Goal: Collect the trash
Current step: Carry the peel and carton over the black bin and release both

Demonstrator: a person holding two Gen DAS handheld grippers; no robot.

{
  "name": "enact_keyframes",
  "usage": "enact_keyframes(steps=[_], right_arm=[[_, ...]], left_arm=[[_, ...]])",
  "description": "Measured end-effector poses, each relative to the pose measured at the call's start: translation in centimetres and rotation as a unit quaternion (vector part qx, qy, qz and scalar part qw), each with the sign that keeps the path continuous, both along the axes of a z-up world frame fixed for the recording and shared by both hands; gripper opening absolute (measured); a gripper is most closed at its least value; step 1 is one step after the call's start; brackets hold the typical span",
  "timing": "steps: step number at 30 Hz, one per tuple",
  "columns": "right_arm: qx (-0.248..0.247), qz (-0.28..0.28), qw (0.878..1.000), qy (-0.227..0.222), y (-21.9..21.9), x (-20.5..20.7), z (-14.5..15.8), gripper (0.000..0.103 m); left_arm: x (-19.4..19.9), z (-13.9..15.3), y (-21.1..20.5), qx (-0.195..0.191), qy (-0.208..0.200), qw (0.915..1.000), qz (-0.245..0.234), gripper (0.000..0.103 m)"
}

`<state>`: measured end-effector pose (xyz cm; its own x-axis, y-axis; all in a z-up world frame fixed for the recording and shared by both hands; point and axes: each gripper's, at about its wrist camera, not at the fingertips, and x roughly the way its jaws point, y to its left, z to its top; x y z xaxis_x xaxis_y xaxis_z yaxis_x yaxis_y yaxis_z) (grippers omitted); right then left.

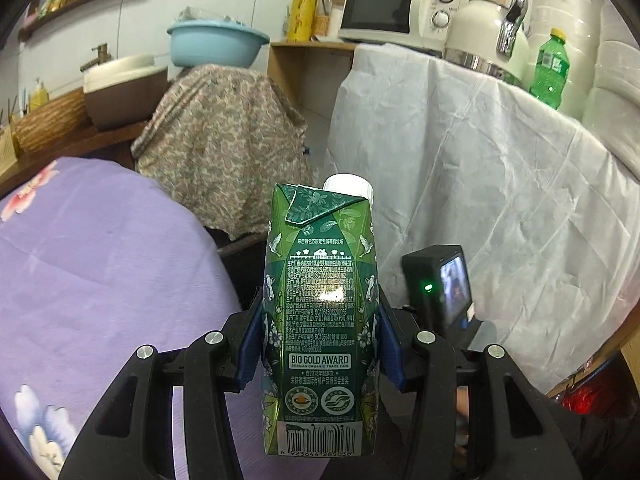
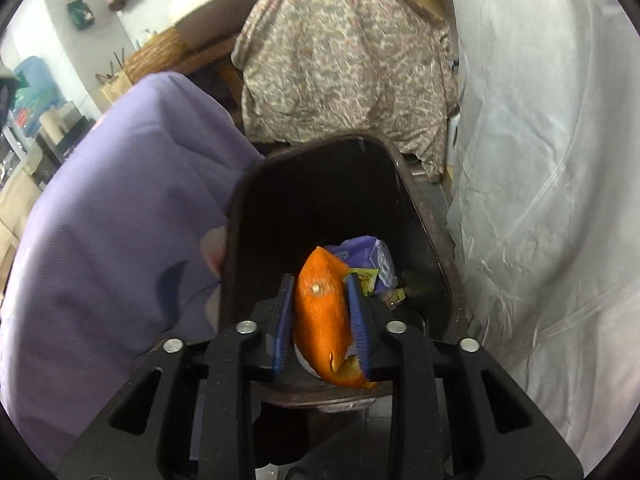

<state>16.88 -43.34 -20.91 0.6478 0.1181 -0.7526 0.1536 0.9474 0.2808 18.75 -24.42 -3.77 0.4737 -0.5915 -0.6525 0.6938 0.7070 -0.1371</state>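
Peel drop, right side. Right gripper point(image 2: 320, 284) was poised over the open mouth of the dark bin point(image 2: 420, 216), pointing steeply down, with the orange peel point(image 2: 320, 328) between its blue pads. The pads appeared to touch the peel on both sides, so I read it as gripped, though lightly. A purple wrapper point(image 2: 360, 252) and small scraps already lay in the bottom of the bin.

Left gripper point(image 1: 320, 320) was clamped on the green milk carton point(image 1: 320, 240), which stood upright, cap at the top, held by its two side faces. It was not yet over the bin.

Judgement on doing the step well:
- Release the peel only while it is inside the rim line; its lower end hung toward the near edge and could catch there.
- Open wide, since peel may cling to a pad.
- Bring the carton in after the right hand clears, as the bin mouth looked narrow for both.

Surroundings: the bin sat wedged between a purple floral cloth point(image 2: 120, 220) and a white sheet point(image 2: 540, 200), with a patterned cloth point(image 2: 340, 60) behind. Microwave point(image 1: 392, 8), kettle point(image 1: 488, 36) and green bottle point(image 1: 550, 68) stood on the white-draped surface.
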Motion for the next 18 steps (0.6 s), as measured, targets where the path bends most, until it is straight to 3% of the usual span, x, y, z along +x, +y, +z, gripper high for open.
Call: enact_keyframes(steps=[2,4,13,18], right_arm=[[-0.010,-0.005,1.000,0.004,0.1,0.2,-0.6,0.047],[-0.010,-0.012,1.000,0.001,0.0,0.0,-0.8,0.055],[-0.019,-0.039,0.999,-0.016,-0.9,-3.4,0.8,0.069],[-0.006,-0.044,0.999,-0.013,-1.2,-6.1,1.1,0.070]], left_arm=[[0.2,-0.4,-0.8,0.010,-0.002,0.9999,-0.002,0.049],[0.4,-0.8,-1.4,0.018,-0.002,0.9998,-0.004,0.049],[3.1,-3.3,-5.3,0.068,0.027,0.9973,0.010,0.049],[5.6,-5.4,-6.7,0.094,0.070,0.9925,0.036,0.049]])
